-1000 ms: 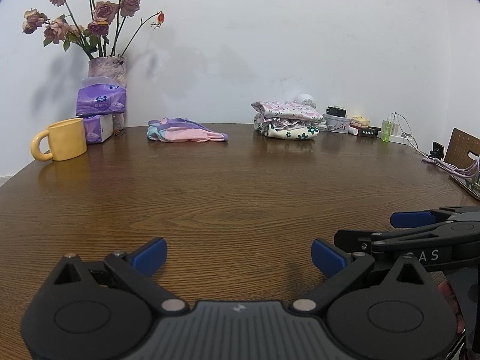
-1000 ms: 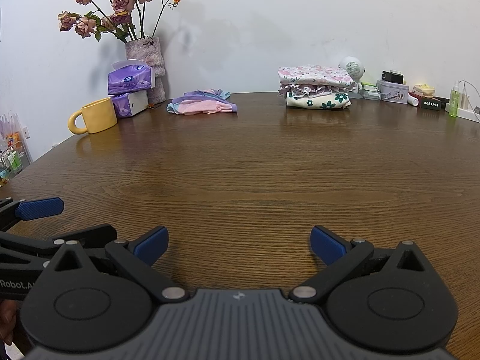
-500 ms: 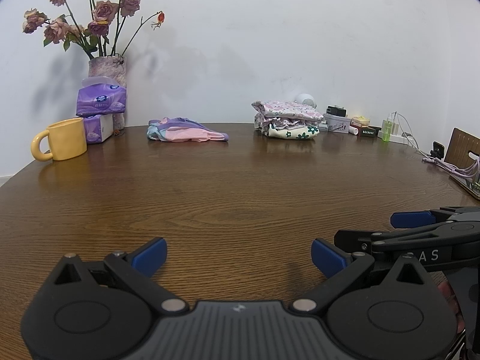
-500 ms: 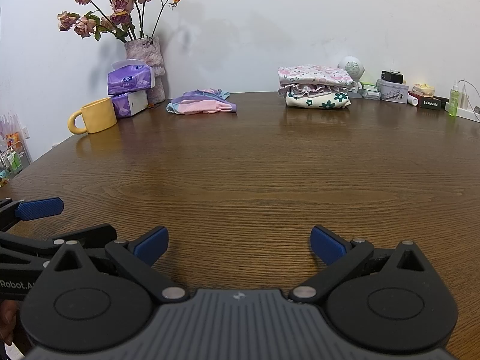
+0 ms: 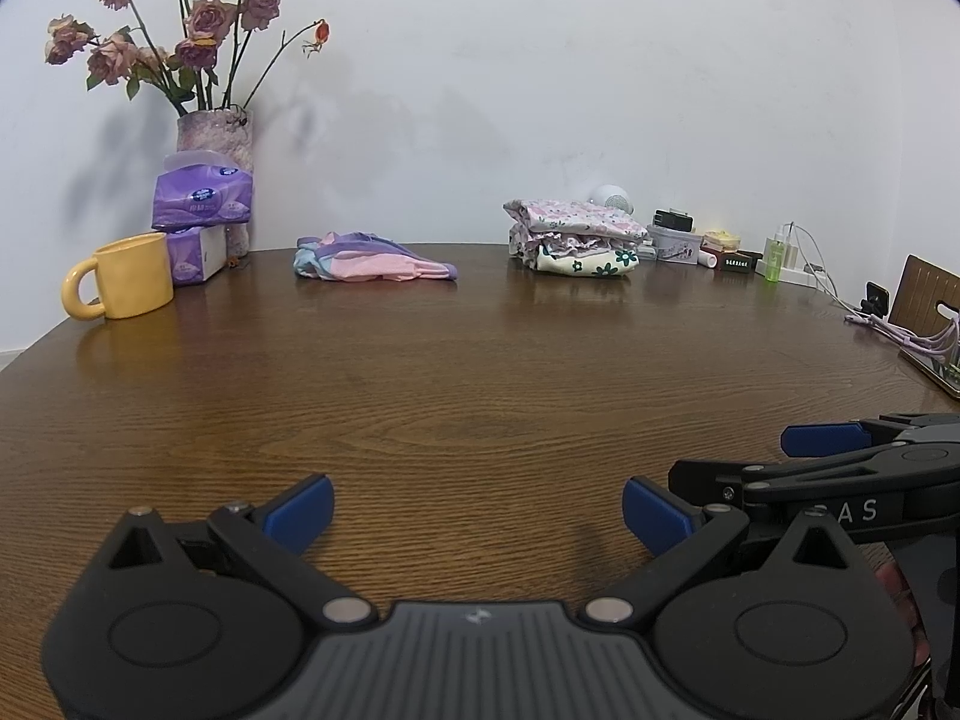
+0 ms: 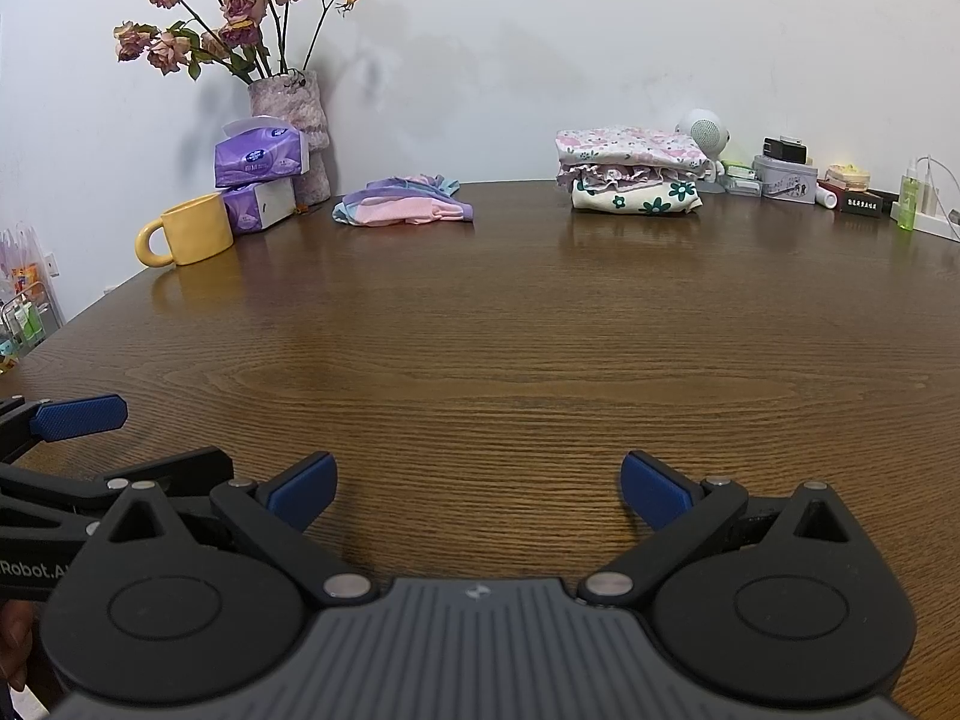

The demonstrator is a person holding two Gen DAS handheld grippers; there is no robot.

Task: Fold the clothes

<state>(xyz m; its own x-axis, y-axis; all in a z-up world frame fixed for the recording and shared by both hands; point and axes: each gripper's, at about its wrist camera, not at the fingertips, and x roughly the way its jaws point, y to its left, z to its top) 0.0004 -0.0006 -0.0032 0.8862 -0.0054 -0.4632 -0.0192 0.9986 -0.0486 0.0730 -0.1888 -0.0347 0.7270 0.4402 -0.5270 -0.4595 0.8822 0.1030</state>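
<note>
Nothing moved; both grippers (image 5: pixel 477 510) (image 6: pixel 477 489) spread, empty over wood-grain table (image 6: pixel 540 330); soft garment (image 6: pixel 405 208) crumpled.

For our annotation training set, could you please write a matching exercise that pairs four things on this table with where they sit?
Things:
1. yellow mug
2. pink and purple garment
3. stack of folded clothes
4. green bottle

Places:
A. far right, among the small items by the wall
B. far edge, right of centre, beside the white speaker
C. far left, in front of the tissue packs
D. lying loose near the far edge, between the mug and the stack

Pairs: 1-C, 2-D, 3-B, 4-A
</note>
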